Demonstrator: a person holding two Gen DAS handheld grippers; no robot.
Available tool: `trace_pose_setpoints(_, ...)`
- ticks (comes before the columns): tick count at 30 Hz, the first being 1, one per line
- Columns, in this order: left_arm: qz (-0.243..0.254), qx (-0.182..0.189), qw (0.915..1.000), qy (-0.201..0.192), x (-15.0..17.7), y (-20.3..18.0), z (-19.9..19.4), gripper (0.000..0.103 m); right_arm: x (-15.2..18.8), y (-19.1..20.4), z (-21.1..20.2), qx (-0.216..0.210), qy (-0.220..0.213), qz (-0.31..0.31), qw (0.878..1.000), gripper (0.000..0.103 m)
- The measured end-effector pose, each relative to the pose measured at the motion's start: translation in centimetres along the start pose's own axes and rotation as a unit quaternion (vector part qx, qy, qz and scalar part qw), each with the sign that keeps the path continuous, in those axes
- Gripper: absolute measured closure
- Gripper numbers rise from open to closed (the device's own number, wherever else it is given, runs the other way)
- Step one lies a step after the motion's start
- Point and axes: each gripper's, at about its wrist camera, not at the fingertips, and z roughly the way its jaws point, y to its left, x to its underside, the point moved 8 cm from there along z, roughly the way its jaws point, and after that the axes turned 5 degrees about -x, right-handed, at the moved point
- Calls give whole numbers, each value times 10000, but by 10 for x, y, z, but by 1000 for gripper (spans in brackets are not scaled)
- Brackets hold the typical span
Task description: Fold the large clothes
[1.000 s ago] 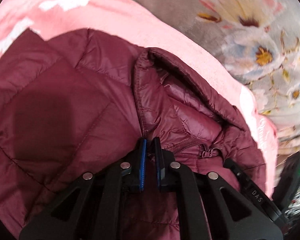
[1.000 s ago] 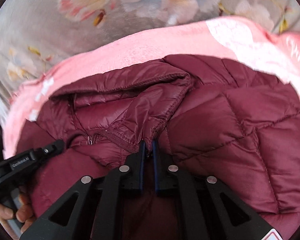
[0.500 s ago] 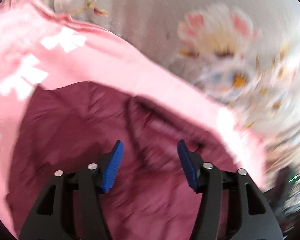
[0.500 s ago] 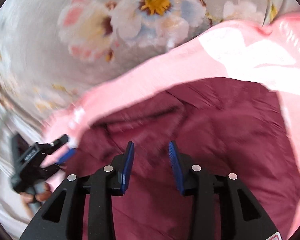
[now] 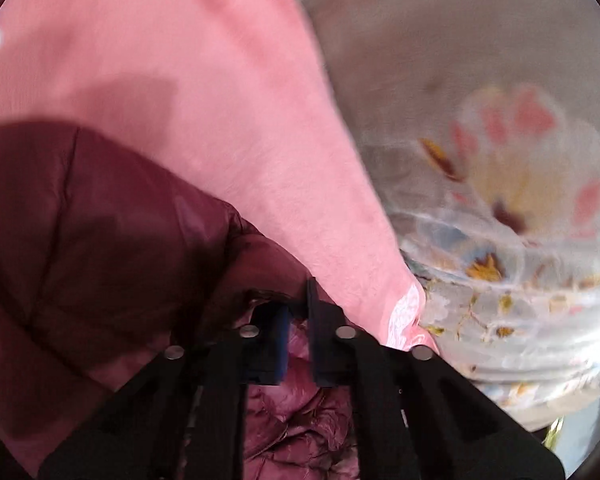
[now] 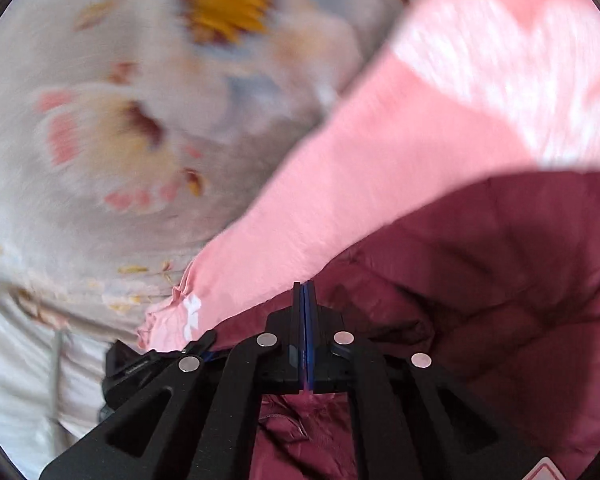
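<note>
A maroon quilted puffer jacket point(image 5: 100, 240) lies on a pink blanket point(image 5: 172, 60). It also shows in the right wrist view point(image 6: 500, 260) on the same pink blanket point(image 6: 380, 152). My left gripper point(image 5: 298, 320) has its jaws nearly together at the jacket's collar edge, with maroon fabric showing in the narrow gap. My right gripper point(image 6: 304, 300) is shut, its pads pressed together over the jacket's near edge; whether fabric is pinched between them is hidden. Both views are blurred by motion.
A floral bedsheet point(image 5: 500, 160) covers the bed beyond the blanket and also shows in the right wrist view point(image 6: 120, 120). The blanket's corner point(image 6: 172, 320) lies just left of my right gripper. Part of the left gripper's black body point(image 6: 140, 364) shows there.
Both grippers opened half a second ago after holding the collar, then closed again. Both have moved toward the jacket's edge near the blanket border, with the views swinging outward.
</note>
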Motion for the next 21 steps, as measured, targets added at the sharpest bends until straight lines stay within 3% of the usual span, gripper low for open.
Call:
trace_pose_setpoints(4,835,-471,9953,-160,16,1,-9,99,12,-14,-6,792,123,-723,9942,101)
trace_pose_setpoints(7,921,-909,9916,-61,30,32,5,99,22,-28,-5,943,238,-771,9923,101)
trace_pose_setpoints(11,992,-811,9915,-220,33,39,10,99,28,-4,-13,862,130,-1291,9878,97)
trace_pose_setpoints(14,1147,-866,9892,-288,32,37,11,99,26,14,-3,1037,191,-1782,9783,97)
trace_pose_setpoints(18,1365,-856,9863,-352,32,34,15,98,35,9,31,1599,656,-2204,9600,97)
trace_pose_setpoints(21,1491,-799,9849,-371,32,34,13,98,49,-13,45,2158,909,-2520,9389,101)
